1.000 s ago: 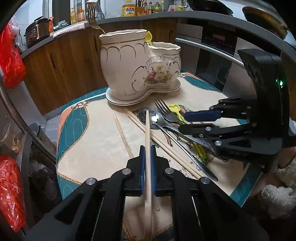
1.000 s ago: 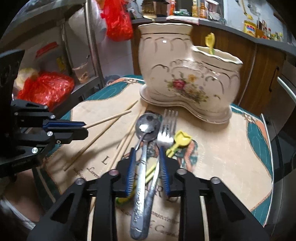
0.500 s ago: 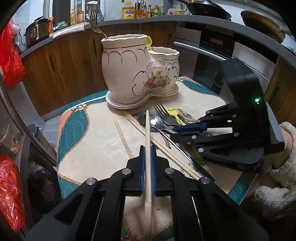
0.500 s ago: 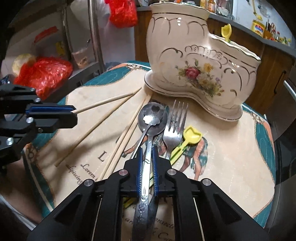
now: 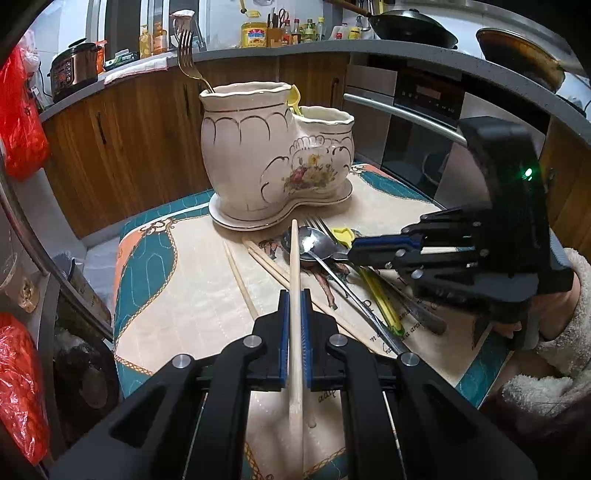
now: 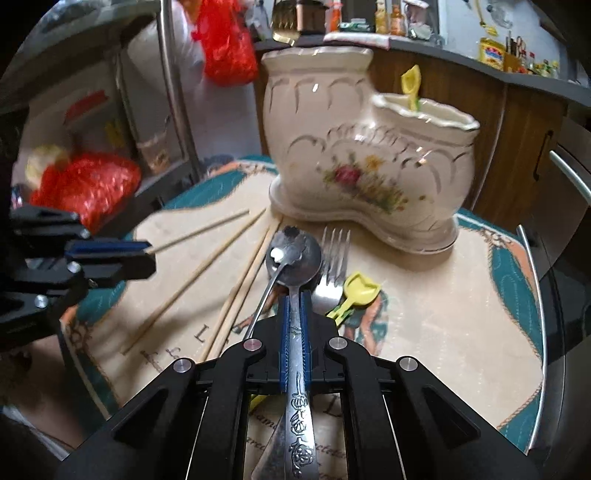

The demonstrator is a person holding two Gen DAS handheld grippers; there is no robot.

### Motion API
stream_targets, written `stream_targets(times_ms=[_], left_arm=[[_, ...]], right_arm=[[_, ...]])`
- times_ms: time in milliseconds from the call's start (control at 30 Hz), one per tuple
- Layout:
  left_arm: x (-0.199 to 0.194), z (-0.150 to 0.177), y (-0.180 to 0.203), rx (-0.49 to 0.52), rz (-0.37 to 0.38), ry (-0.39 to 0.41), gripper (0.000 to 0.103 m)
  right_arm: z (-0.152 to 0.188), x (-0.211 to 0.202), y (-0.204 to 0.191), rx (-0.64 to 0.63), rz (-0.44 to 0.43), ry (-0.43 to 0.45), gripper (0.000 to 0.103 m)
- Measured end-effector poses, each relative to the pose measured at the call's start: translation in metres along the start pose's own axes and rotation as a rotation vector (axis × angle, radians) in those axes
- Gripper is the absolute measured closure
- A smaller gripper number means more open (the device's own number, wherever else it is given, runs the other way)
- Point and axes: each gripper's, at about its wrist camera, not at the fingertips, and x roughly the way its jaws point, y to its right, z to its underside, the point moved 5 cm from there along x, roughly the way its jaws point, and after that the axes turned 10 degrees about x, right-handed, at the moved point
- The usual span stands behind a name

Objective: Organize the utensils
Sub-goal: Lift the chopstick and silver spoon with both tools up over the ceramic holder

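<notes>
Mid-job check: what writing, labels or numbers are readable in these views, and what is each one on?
"L": large script letter on the printed beige and teal table mat, beside the chopsticks.
Other script on that mat: partly covered, unreadable.
Yellow jar label on the grey counter: too small.
Black oven display: digits blurred.

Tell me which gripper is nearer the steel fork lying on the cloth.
Right. The right gripper, shut on a spoon, sits directly beside the fork; the left gripper, holding a chopstick, is across the loose chopsticks.
</notes>
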Motion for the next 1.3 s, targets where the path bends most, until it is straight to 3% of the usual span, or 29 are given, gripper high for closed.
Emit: stream_targets(times_ms=[500, 1300], left_arm=[[-0.009, -0.01, -0.005, -0.021, -0.006, 0.071, 0.097], [-0.032, -0.027, -0.024, -0.066, -0.016, 0.214, 0.097]], right_arm=[[-0.021, -0.048, 0.011, 0.038, -0.023, 0.232, 0.096], [-0.037, -0.072, 0.032, 0.115, -0.067, 0.355, 0.1]])
